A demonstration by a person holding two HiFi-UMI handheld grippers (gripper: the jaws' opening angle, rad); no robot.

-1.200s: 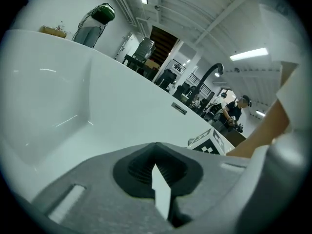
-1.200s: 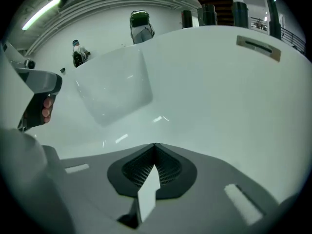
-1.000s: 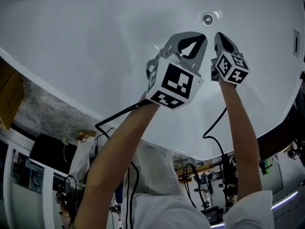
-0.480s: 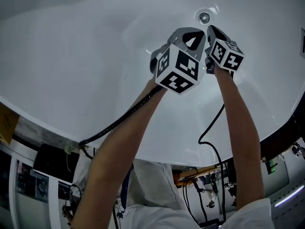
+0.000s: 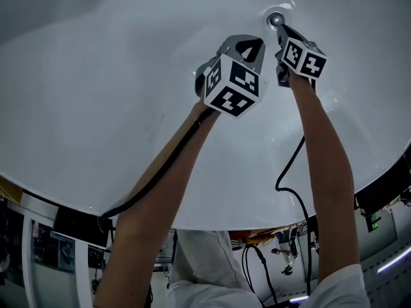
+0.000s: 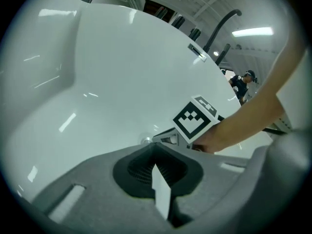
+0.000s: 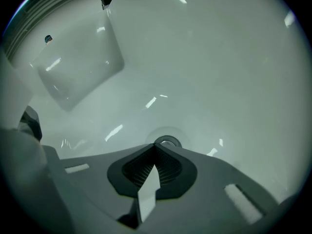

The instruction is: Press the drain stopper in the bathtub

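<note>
The round chrome drain stopper (image 5: pixel 276 20) sits in the white bathtub floor (image 5: pixel 128 76). My right gripper (image 5: pixel 281 28) is shut with nothing in it. Its tip is at the stopper's near edge; I cannot tell if they touch. In the right gripper view the stopper (image 7: pixel 168 142) shows just past the closed tip of the right gripper (image 7: pixel 157 146). My left gripper (image 5: pixel 260 42) is also shut and empty, a little short of the drain and to its left. The left gripper view shows the stopper (image 6: pixel 146 141) beyond the left gripper (image 6: pixel 155 143), with the right gripper's marker cube (image 6: pixel 195 119) beside it.
The tub wall carries a small rectangular plate (image 6: pixel 197 52), and a dark curved faucet (image 6: pixel 222 26) rises behind the rim. A person (image 6: pixel 242 84) stands beyond the tub. Black cables (image 5: pixel 292 178) trail from both grippers over the near rim. A recessed corner (image 7: pixel 78 67) lies far left.
Both grippers have moved forward across the tub floor toward the drain. The right gripper's tip has closed the gap to the stopper, and the left one has followed beside it.
</note>
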